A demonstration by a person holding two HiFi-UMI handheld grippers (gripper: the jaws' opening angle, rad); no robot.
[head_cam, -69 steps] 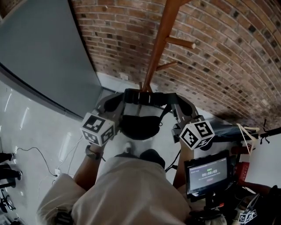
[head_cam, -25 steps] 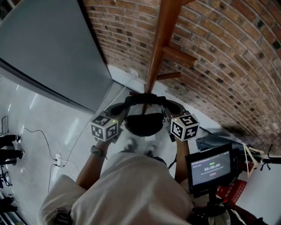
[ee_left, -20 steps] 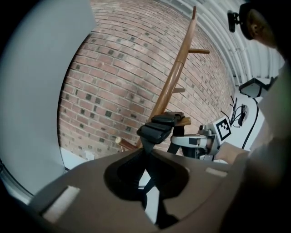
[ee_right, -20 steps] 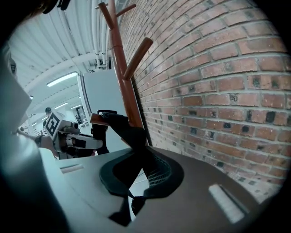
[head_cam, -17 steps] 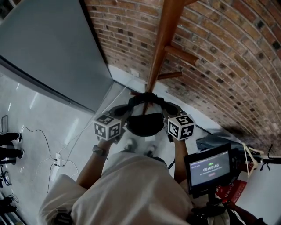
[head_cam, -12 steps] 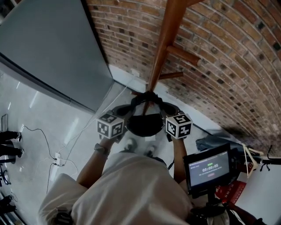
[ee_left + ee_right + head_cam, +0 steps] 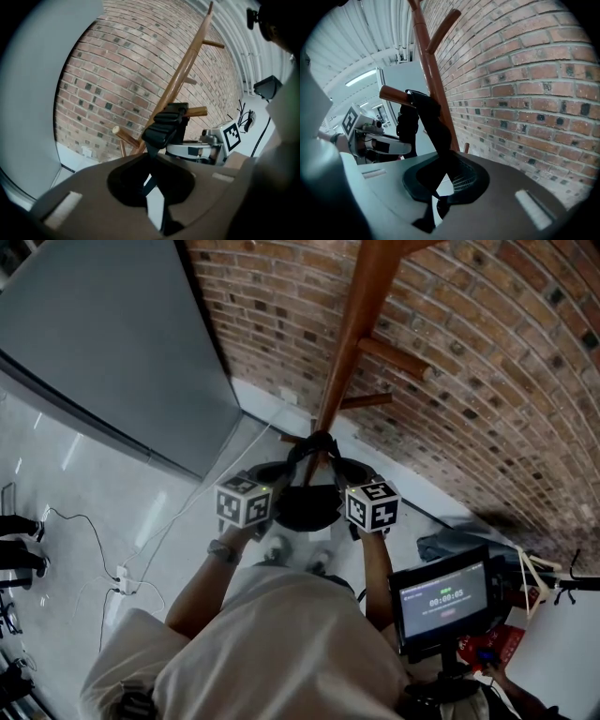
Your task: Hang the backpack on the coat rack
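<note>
Progress: we judge the hang nearly done. The backpack (image 7: 307, 507) sits low against the rack (image 7: 349, 343), with a strap (image 7: 167, 123) looped over a peg (image 7: 199, 111).
To do: let go and see that it holds.
Left gripper (image 7: 151, 185): pinched tight on a strap.
Right gripper (image 7: 440, 187): likewise pinched on a strap.
Count: one backpack, one rack, two grippers.

The pale, glossy floor (image 7: 84, 512) carries the wooden coat rack (image 7: 347, 343) beside the brick wall (image 7: 487, 352). A white power strip (image 7: 120, 576) with black cables (image 7: 70, 521) lies at left, and a dark bundle (image 7: 450, 542) at right.
</note>
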